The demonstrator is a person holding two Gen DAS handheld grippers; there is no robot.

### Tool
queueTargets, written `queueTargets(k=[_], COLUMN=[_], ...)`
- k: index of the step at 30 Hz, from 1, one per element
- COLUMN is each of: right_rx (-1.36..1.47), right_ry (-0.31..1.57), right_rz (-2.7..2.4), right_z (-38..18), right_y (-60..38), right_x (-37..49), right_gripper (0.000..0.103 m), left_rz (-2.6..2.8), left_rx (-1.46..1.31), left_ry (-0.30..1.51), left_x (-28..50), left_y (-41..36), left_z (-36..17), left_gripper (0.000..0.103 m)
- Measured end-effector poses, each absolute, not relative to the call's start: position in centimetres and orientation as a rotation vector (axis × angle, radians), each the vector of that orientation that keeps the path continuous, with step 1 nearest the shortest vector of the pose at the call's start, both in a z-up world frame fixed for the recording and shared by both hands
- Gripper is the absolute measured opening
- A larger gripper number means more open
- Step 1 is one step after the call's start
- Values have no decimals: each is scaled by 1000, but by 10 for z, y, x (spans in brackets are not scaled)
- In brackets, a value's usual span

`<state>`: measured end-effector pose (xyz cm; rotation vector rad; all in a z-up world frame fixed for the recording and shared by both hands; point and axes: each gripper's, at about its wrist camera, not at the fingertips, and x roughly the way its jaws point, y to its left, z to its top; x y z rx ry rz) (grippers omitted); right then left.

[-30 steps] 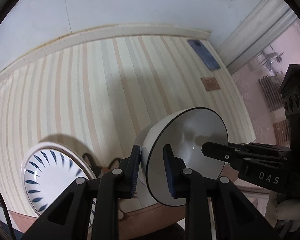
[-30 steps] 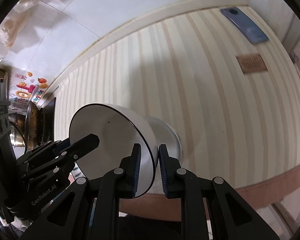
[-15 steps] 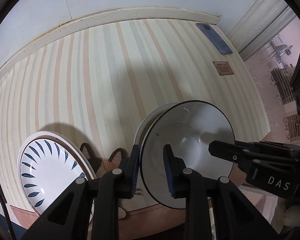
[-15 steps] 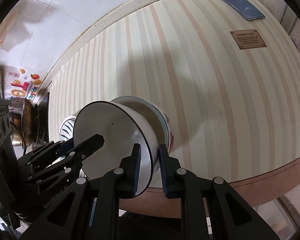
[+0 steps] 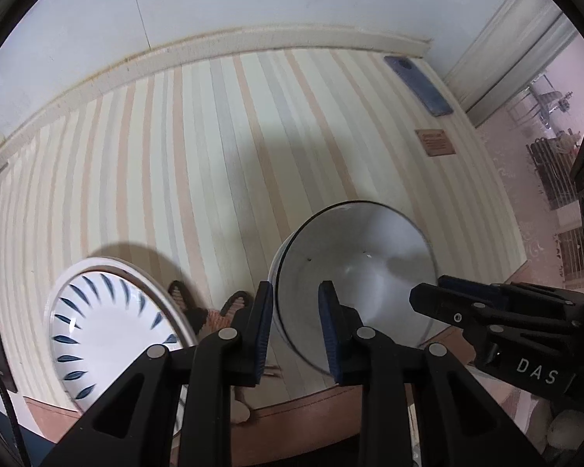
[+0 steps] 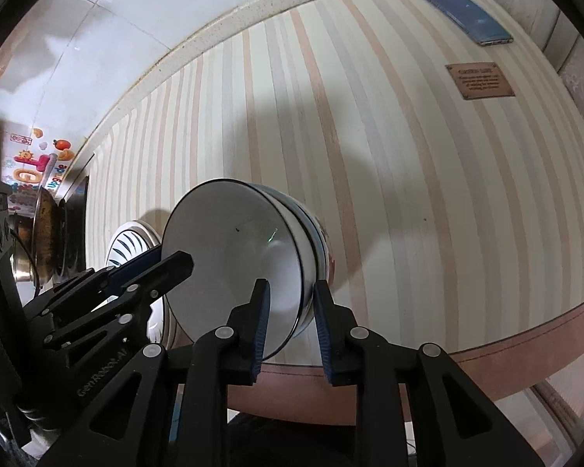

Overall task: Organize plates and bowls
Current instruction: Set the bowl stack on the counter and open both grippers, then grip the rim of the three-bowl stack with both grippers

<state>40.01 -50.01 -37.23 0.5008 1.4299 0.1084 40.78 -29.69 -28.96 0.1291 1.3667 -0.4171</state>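
Both grippers are straddling the white bowl's (image 5: 354,272) rim with loosened fingers, left gripper (image 5: 296,327) and right gripper (image 6: 288,321) on opposite sides. It's sitting nested in another bowl (image 6: 319,233) beside the plate (image 5: 109,319). Looks like the release step, so backing straight out is next.

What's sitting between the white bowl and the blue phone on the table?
Nothing: bare striped tabletop between white bowl and blue phone, clearest in the right wrist view.

A white bowl (image 5: 354,272) with a thin dark rim sits nested in another bowl (image 6: 321,241) at lower centre of the right wrist view. A white plate (image 5: 109,323) with blue leaf strokes lies lower left.
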Motion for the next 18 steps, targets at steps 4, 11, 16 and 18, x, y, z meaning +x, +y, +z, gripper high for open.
queueTargets(k=[4,11,16,18], right_rx=[477,419,379,371], right_ry=[1373,1286,1232,1214], right_rz=[76,53,16,8], right_z=[-343,-283,-244,-232], right_y=[-499,-490,-485,-482], right_x=[381,348,325,320], right_gripper=[54,88,93,94], left_rz=[-418,-449,-456,-457], left_rx=[129,103,106,116], left_ry=[1303,1213,1145,1115], left_x=[398,381,368,363], left_y=[-286,-264,-254,-251], left_z=[-259,-206,-177,-167], left_gripper=[22,34,61,66])
